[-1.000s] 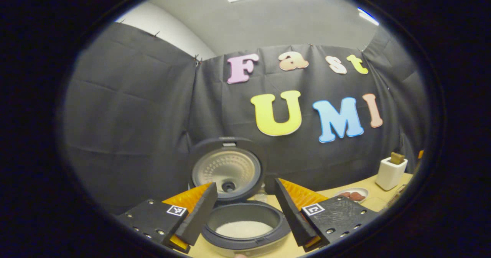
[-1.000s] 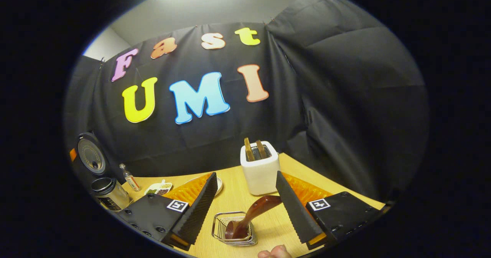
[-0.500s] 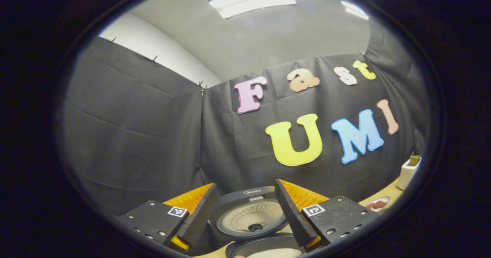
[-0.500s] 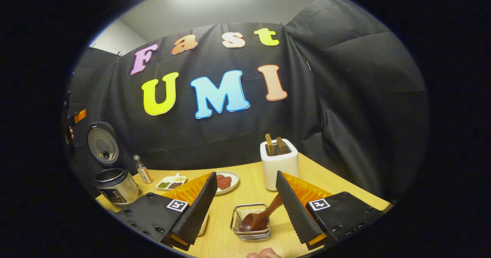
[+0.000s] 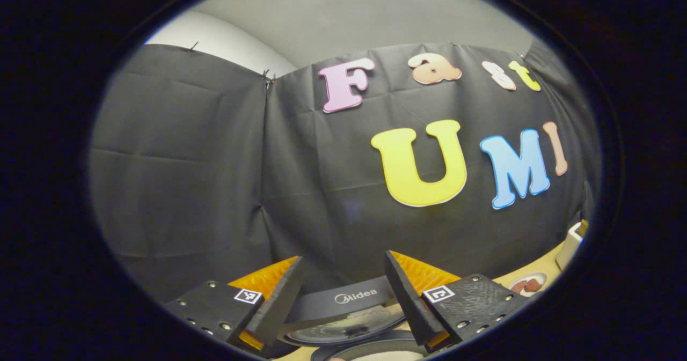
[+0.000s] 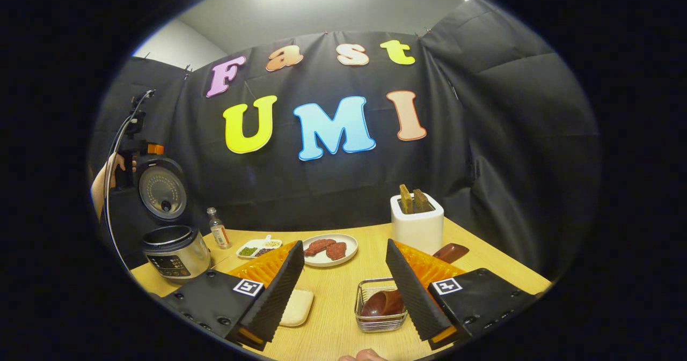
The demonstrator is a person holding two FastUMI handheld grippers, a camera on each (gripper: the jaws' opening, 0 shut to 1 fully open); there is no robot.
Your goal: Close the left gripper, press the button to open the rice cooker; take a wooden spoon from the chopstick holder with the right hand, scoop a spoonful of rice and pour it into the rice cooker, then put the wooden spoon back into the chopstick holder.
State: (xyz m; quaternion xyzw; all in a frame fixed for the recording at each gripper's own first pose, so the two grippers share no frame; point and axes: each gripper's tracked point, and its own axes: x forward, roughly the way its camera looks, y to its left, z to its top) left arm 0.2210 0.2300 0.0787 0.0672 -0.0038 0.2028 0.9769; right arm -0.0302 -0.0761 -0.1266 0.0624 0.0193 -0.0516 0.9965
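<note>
The left gripper point(image 5: 342, 256) is open and empty, high over the open rice cooker point(image 5: 351, 323). Its raised lid shows between the fingers, and white rice point(image 5: 375, 355) lies in the pot below. In the right gripper view the rice cooker point(image 6: 176, 249) stands at the far left with its lid point(image 6: 161, 189) up. A hand point(image 6: 104, 181) holds the other gripper beside the lid. The right gripper point(image 6: 344, 243) is open and empty. A dark wooden spoon point(image 6: 382, 303) rests in a wire basket point(image 6: 378, 323) between its fingers, with the handle point(image 6: 451, 252) poking out behind the right finger.
A white holder point(image 6: 417, 227) with wooden pieces stands behind the basket. On the wooden table point(image 6: 343, 286) are a plate of red pieces point(image 6: 327, 249), a small divided dish point(image 6: 260, 247), a little bottle point(image 6: 217, 235) and a pale rectangular dish point(image 6: 298, 307).
The left gripper has risen and moved nearer the cooker, which slid to the bottom of its view. The right gripper drew back from the basket; the spoon stays in it.
</note>
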